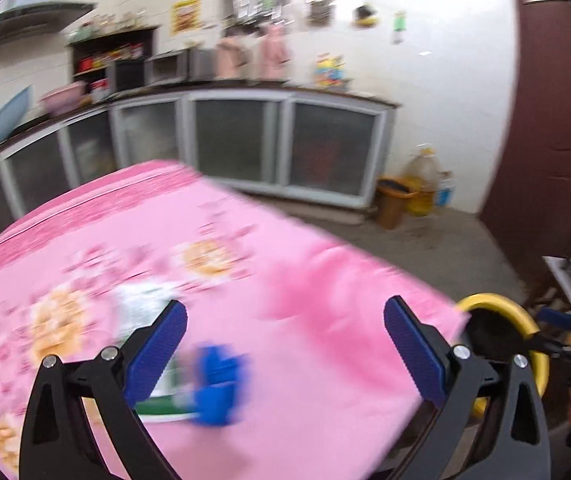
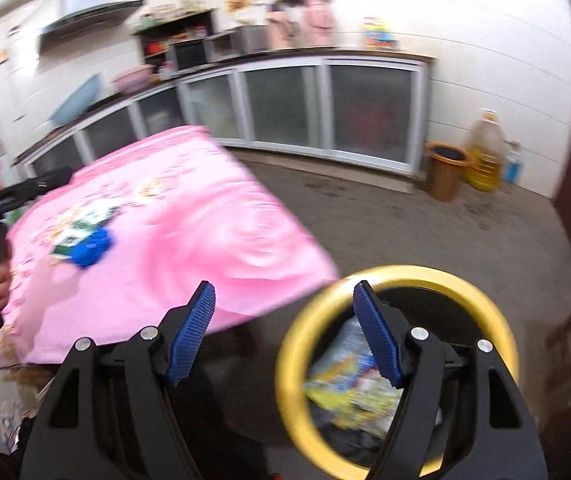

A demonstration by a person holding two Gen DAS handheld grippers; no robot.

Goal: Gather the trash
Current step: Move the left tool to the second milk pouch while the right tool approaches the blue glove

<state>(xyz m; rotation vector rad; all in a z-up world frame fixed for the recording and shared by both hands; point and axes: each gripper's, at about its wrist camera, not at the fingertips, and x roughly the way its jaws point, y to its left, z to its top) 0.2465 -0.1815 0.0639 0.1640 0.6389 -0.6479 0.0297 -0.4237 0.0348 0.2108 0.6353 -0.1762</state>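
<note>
While the pink tablecloth (image 1: 285,280) ends near the yellow-rimmed bin (image 2: 397,364), bare floor lies beyond. Left gripper (image 1: 285,340) is spread above the blue trash (image 1: 217,384); right gripper (image 2: 285,336), spread and empty, hangs over the bin's wrappers (image 2: 349,384).

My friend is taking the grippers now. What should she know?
Left gripper: open, empty, over the pink table.
Right gripper: open, empty, over the yellow-rimmed bin.
Done: a colourful wrapper lies in the bin.
Left: a green-white packet and blue trash sit together on the table, near the left gripper. Both go in the bin, which stands by the table's corner.
</note>
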